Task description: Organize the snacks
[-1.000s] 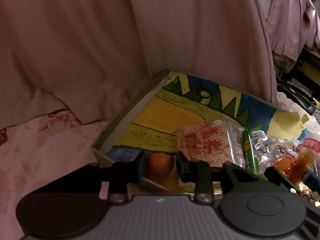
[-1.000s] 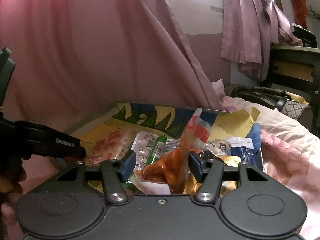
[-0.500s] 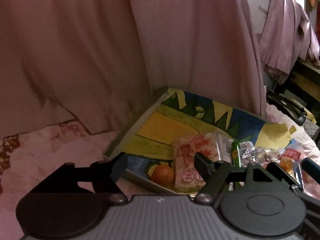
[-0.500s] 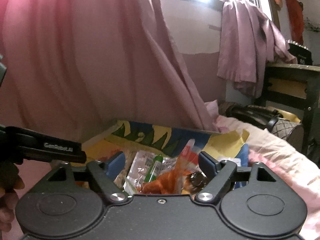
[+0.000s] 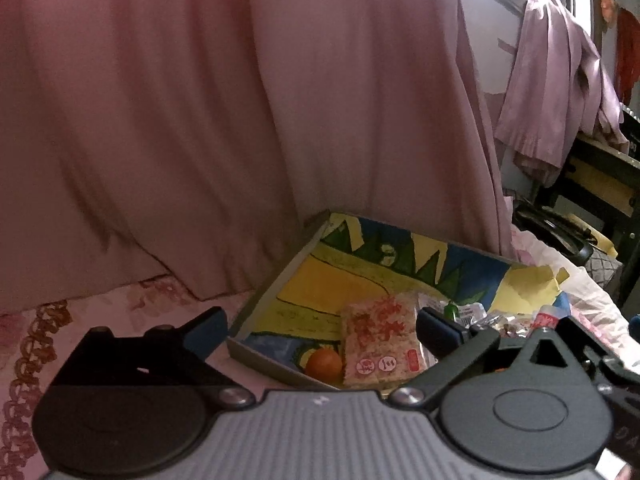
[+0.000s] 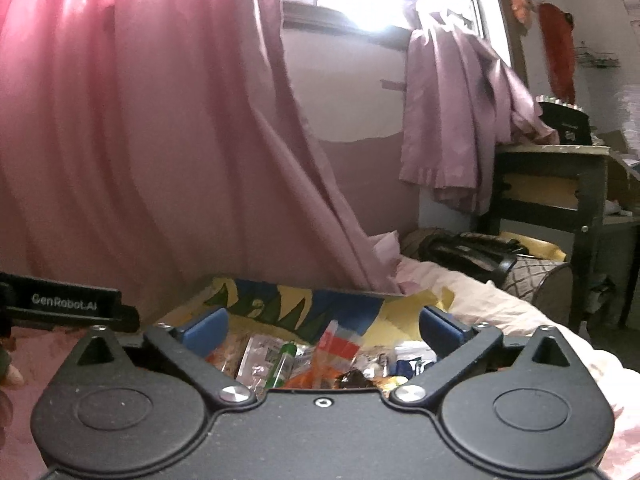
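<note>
The snacks lie in a shallow painted tray (image 5: 276, 304) at the lower centre of both views, bunched toward its right side. Nearest the left camera, the rice cracker pack (image 5: 380, 340) lies flat beside a small orange (image 5: 324, 362) in the tray's near corner. The pack looks light, stiff and brittle inside slick film, so it is probably best pinched across its short edges, gently. The orange looks firm and round and may roll; a grip across its middle should suit it. Further right sit a green tube (image 6: 282, 364), crinkly foil packets (image 6: 260, 356) and an orange-red pouch (image 6: 332, 354) standing on edge; these look soft, light and slippery, and a sealed rim seems the safest hold. The left gripper (image 5: 320, 330) is opening, its 2 jaws spread wide with nothing pressed between them; the right gripper (image 6: 324, 326) is opening too, wide and empty above the pile. Around the tray lies a floral bedspread (image 5: 80, 320), with a pink curtain (image 5: 200, 120) behind it filling the upper frame.
</note>
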`<state>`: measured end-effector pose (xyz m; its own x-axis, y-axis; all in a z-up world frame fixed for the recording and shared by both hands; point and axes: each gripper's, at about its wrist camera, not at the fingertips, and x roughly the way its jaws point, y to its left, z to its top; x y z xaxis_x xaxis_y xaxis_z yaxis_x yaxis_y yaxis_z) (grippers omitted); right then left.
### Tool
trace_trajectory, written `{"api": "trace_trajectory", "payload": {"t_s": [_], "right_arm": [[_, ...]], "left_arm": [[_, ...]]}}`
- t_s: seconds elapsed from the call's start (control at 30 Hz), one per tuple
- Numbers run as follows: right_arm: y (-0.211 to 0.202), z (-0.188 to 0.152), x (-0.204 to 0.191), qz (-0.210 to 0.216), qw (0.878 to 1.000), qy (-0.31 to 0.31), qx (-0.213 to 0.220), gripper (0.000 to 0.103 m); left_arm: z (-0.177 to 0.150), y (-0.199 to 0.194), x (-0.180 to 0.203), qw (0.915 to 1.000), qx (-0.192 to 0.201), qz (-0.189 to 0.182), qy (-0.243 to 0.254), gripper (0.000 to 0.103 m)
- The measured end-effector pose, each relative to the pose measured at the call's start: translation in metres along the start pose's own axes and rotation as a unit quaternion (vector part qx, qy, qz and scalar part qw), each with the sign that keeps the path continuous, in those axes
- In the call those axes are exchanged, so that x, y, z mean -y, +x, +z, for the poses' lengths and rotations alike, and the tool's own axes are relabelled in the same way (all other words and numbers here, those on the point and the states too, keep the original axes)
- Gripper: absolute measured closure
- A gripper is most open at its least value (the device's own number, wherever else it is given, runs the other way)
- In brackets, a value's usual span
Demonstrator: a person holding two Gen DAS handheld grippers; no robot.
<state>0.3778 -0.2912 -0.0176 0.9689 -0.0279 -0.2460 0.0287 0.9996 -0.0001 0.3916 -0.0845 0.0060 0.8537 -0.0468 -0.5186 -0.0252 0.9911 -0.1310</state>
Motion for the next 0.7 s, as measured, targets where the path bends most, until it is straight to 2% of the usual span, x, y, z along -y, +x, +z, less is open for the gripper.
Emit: {"api": "trace_trajectory", "payload": {"t_s": [0.17, 0.7], "right_arm": [[-0.013, 0.005, 0.004, -0.015, 1.000, 0.007, 0.007, 0.001], [-0.080, 0.015, 0.006, -0.029, 0.998, 0.034, 0.043, 0.001]], "left_arm": [[0.001, -0.014, 0.002, 0.9998, 0.006, 0.016, 0.003, 0.000], [-0.014, -0.088, -0.008, 0.9983, 0.056, 0.016, 0.005, 0.000]]}}
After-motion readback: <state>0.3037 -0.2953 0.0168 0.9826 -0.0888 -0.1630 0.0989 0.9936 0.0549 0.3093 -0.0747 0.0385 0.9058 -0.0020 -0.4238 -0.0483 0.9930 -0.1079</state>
